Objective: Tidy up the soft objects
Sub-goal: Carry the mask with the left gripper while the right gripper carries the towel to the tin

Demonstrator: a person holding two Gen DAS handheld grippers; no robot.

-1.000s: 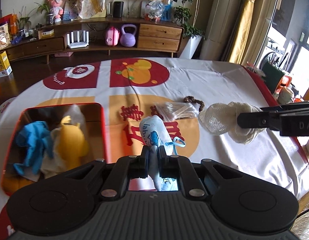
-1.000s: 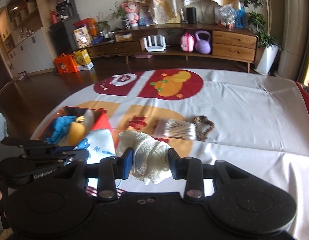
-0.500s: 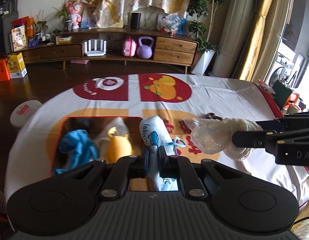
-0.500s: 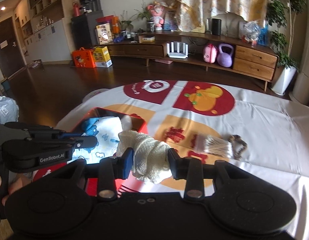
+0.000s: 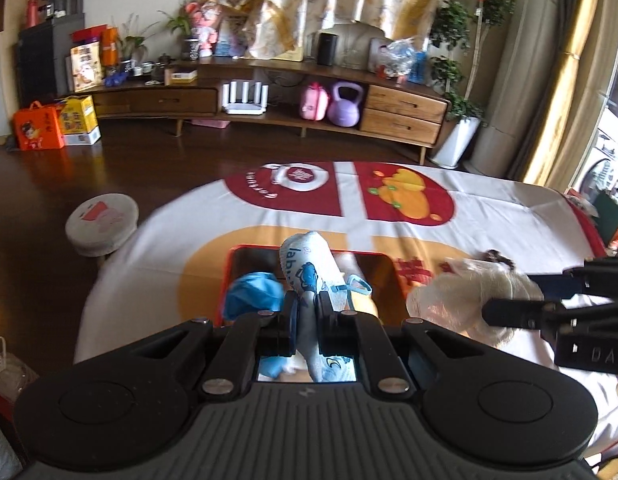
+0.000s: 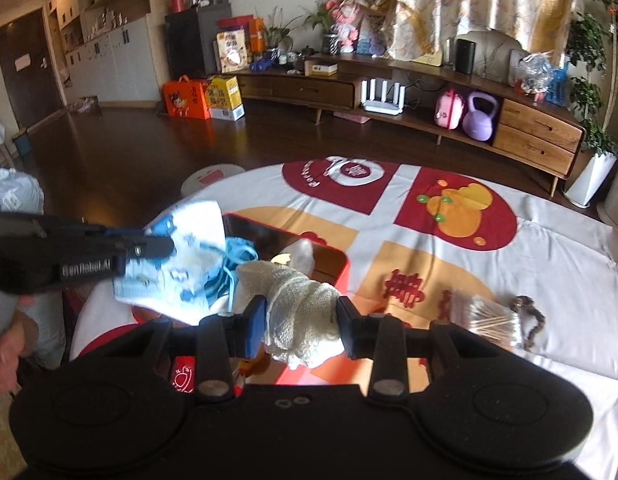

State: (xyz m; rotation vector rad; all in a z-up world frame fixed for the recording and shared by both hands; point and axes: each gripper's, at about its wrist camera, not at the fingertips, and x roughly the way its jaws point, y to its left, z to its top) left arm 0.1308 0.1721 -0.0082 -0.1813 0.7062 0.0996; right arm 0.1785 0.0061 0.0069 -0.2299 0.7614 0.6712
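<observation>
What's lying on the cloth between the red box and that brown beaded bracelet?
A clear packet of cotton swabs, right beside the bracelet; the red box sits farther left. The right wrist view shows it.

Face mask [image 5: 307,276]: white, blue cartoon print, light blue ear loops. Knitted cloth [image 6: 299,308]: cream, open mesh weave. Tin box [image 5: 383,276]: red rim. Crumpled item inside, left [image 5: 251,294]: plain blue. Tablecloth [image 6: 541,240]: white, with dark red and orange panels.
</observation>
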